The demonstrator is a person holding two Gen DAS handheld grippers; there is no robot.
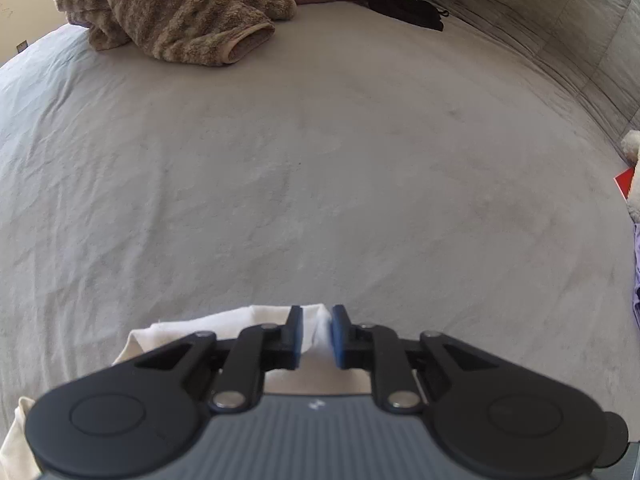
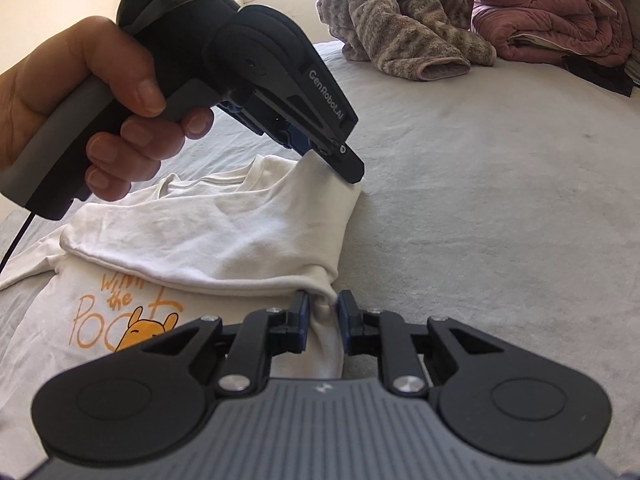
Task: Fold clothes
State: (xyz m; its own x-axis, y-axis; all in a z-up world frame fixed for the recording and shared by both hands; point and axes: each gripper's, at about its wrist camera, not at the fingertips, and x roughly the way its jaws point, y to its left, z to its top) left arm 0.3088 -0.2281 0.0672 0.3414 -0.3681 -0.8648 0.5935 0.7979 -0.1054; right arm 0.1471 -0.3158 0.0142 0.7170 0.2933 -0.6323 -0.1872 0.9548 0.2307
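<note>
- The white T-shirt [image 2: 224,232] lies partly folded on the bed [image 2: 480,200], its orange cartoon print showing below the fold.
- My left gripper [image 2: 352,174] has its jaws narrowed, pinching the far folded corner; my right gripper [image 2: 323,322] clamps the near edge.
- My own body hides the lower hem and part of the print.
- A brown fleece blanket [image 2: 400,24] and a pink quilt [image 2: 552,20] sit well beyond.

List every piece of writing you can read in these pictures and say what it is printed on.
"GenRobot.AI": side of the left gripper.
"AS": top of that gripper's body, cut off by the frame.
"the" and "Poo": orange print on the white T-shirt; the word above "the" is partly hidden, unreadable.
Small logos on both grippers' grey housings: too small.
</note>
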